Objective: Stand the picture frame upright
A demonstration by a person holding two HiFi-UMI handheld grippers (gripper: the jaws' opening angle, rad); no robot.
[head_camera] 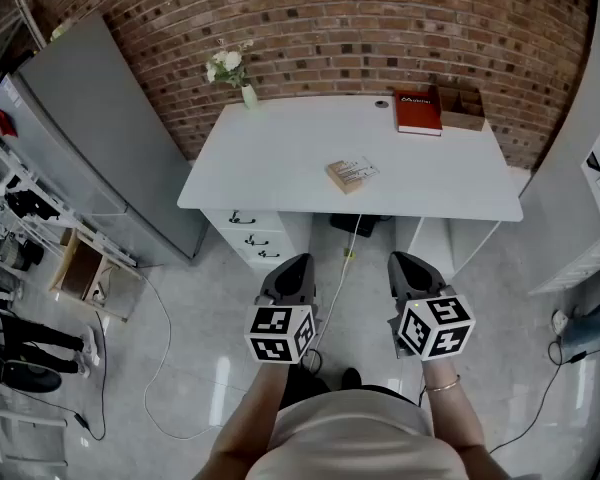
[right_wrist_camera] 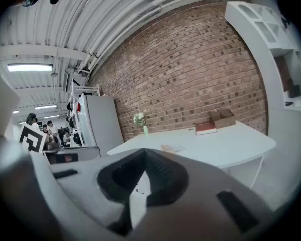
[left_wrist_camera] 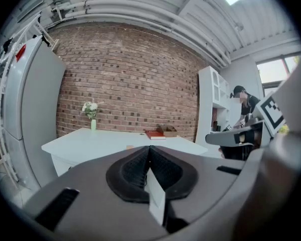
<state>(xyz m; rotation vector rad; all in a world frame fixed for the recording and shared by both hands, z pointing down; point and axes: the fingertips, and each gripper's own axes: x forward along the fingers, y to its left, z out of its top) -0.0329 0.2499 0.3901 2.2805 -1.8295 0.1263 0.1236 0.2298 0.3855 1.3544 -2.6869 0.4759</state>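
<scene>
1. Judged to be in the approach, with nothing reached yet. Close in first on the white desk (head_camera: 280, 158), dead ahead at 12 o'clock and well apart from both tools, with bare floor between.
2. Spread the left gripper (head_camera: 294, 264) and the right gripper (head_camera: 410, 264) before arriving. At present pressed fully together, with nothing between the fingers of either, and held side by side low over the floor at 6 o'clock of the desk.
3. Leave alone the red book (head_camera: 417, 111) and the cardboard box (head_camera: 462, 106) just beside it, both against the far edge. Likewise the vase of flowers (head_camera: 246, 92) at the far corner. All well apart from the target, so plenty of room to work.
4. Aim for the picture frame (head_camera: 351, 174), at 12 o'clock from the gap between the two tools. Probably best to steady one edge lightly, raise the opposite edge with the other tool, tip up slowly and check for a rear prop before letting go. Cannot tell from here whether one exists.
5. Lying flat near the middle of the desk, with the book at 1 o'clock from it and the vase at 10 o'clock. Small, rectangular, turned askew to the desk edges. Tan along the 8 o'clock side, pale on the face, with faint marks too small to read.
</scene>
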